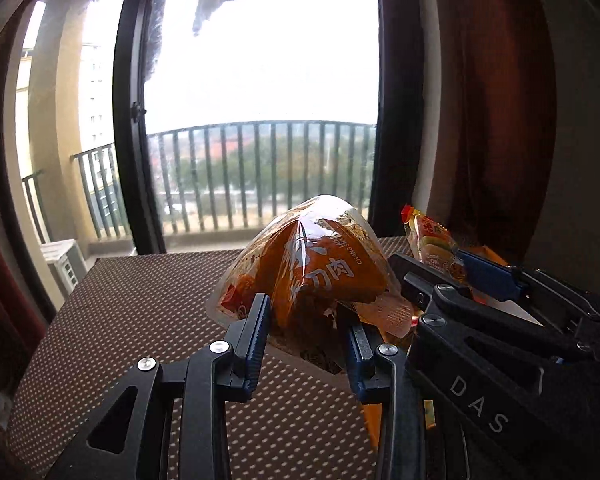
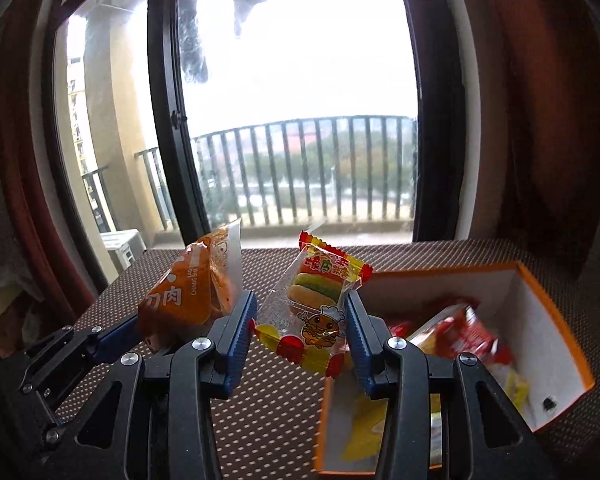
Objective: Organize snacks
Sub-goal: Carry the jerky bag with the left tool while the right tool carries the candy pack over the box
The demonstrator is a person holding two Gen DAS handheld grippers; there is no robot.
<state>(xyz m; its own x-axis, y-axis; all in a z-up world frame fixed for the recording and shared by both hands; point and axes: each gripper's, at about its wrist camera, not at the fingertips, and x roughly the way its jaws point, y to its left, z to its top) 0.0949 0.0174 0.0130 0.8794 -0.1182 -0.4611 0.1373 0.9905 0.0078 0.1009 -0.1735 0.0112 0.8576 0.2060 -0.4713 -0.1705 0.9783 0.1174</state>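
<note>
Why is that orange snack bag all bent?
The left gripper squeezes the orange snack bag, so it buckles into a peak. The burger candy packet hangs tilted in the right gripper. Nothing looks spilled or torn.

Glossy plastic snack wrappers, matt cardboard box, dotted woven table mat

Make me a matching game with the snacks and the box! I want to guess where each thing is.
Things:
1. orange snack packet
2. burger candy packet
3. orange box
4. red packet

Places:
A. resting on the dotted mat, open at the top
B. pinched in the left gripper
C. lying inside the box
D. pinched in the right gripper

Pairs: 1-B, 2-D, 3-A, 4-C
</note>
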